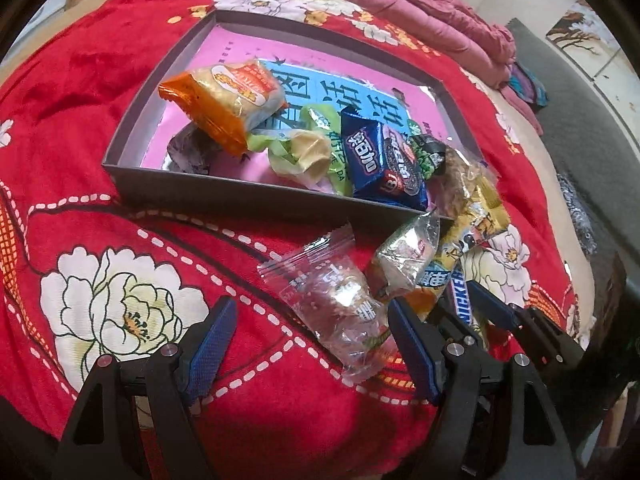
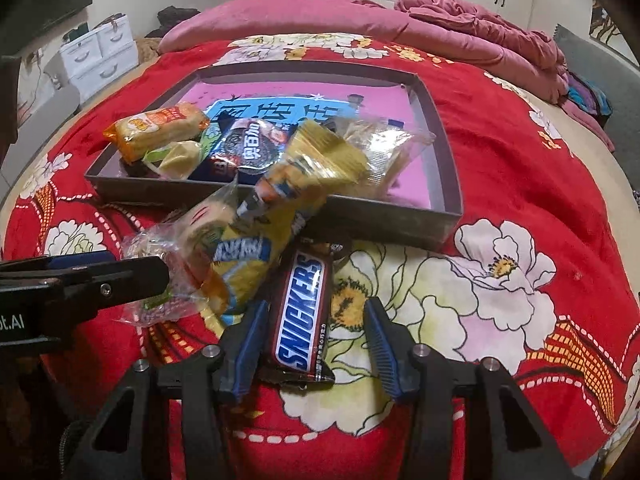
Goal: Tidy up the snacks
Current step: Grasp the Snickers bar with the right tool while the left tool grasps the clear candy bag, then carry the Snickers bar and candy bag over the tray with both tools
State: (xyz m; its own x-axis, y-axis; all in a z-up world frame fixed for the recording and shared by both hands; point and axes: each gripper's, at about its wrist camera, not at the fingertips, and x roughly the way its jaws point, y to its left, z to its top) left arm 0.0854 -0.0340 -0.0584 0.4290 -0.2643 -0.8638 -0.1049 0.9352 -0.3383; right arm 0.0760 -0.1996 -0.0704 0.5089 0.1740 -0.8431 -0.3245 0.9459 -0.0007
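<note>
My left gripper (image 1: 310, 344) spread wide over red floral blanket (image 1: 100, 92), clear-wrapped snack (image 1: 340, 304) lying between fingers, untouched. Grey tray (image 1: 240, 188) ahead holds orange-wrapped cake (image 1: 224, 100), green-wrapped pastry (image 1: 308, 148), blue Oreo pack (image 1: 380, 160). Yellow packet (image 1: 476, 216) leans over tray's near corner. Snickers bar (image 1: 460, 296) just right, my right gripper (image 1: 520, 320) beside it.

The chocolate bar (image 2: 302, 316) lying on the bedspread just in front of the grey box (image 2: 448, 184) reads "SNICKERS" in white-edged blue letters. Inside the box, the blue cookie pack (image 1: 382, 162) carries white Chinese characters and the round "OREO" biscuit picture; the characters are too distorted to read surely. The box floor (image 2: 280, 110) bears large dark Chinese characters on a blue panel, partly covered. At the box's near wall, the yellow packet (image 2: 256, 256) shows white Chinese characters on blue. The black gripper body (image 2: 16, 322) left of the box reads "ot.AI".
</note>
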